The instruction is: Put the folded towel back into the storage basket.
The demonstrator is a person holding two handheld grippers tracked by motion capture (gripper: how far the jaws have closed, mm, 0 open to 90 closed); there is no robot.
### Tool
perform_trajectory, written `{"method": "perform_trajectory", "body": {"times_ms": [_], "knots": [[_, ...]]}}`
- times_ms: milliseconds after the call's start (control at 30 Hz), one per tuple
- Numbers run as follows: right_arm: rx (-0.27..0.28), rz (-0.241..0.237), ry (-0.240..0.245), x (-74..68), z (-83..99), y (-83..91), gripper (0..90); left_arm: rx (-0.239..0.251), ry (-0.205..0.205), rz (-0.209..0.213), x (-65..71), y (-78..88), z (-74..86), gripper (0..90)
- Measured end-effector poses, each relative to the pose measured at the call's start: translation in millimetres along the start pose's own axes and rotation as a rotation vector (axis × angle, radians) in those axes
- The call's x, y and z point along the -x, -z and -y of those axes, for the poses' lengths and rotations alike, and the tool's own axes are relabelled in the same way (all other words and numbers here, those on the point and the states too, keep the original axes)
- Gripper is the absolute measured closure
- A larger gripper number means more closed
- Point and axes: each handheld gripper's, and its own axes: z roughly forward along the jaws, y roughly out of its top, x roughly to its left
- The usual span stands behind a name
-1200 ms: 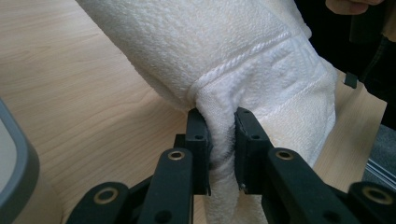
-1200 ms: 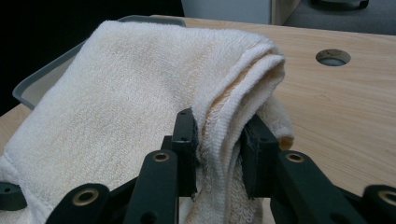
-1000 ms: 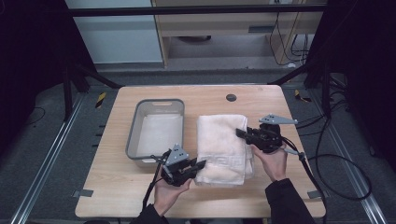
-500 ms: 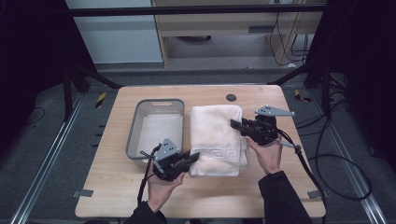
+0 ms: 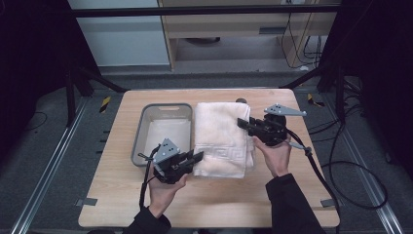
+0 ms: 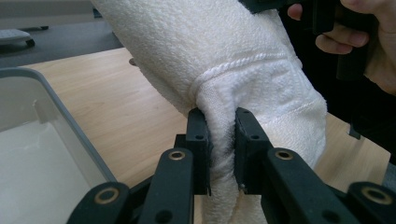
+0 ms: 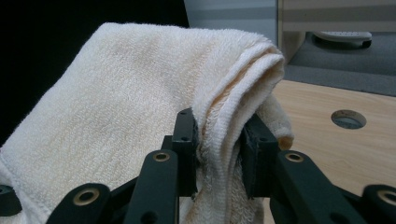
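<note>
Grey tray (image 5: 141,134) sits beside the towel (image 5: 221,134).

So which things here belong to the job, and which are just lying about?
In the job:
folded cream terry towel
left gripper, shut on it
right gripper, shut on it
grey plastic tray beside it, probably

Lying about:
yellow-and-black tape strips on the floor

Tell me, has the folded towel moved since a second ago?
Yes. The towel has shifted left, closing the gap to the grey tray; it now sits alongside it.
</note>
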Motion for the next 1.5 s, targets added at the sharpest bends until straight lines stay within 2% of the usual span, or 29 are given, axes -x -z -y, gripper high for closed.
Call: {"method": "perform_trajectory", "body": {"times_ms": [533,967,1500], "knots": [[0.036,0.006,0.021,-12.6,-17.6,-8.2,70.6,0.045,-0.002,-0.031,-9.3,11.4,-10.2,77.7],[0.054,-0.005,0.049,-28.4,-35.4,-17.7,70.6,0.093,0.015,-0.051,-21.8,28.7,-18.0,77.8],[0.069,-0.019,0.061,-43.4,-47.0,-31.7,70.6,0.136,0.040,-0.083,-34.4,46.9,-23.4,77.8]]}}
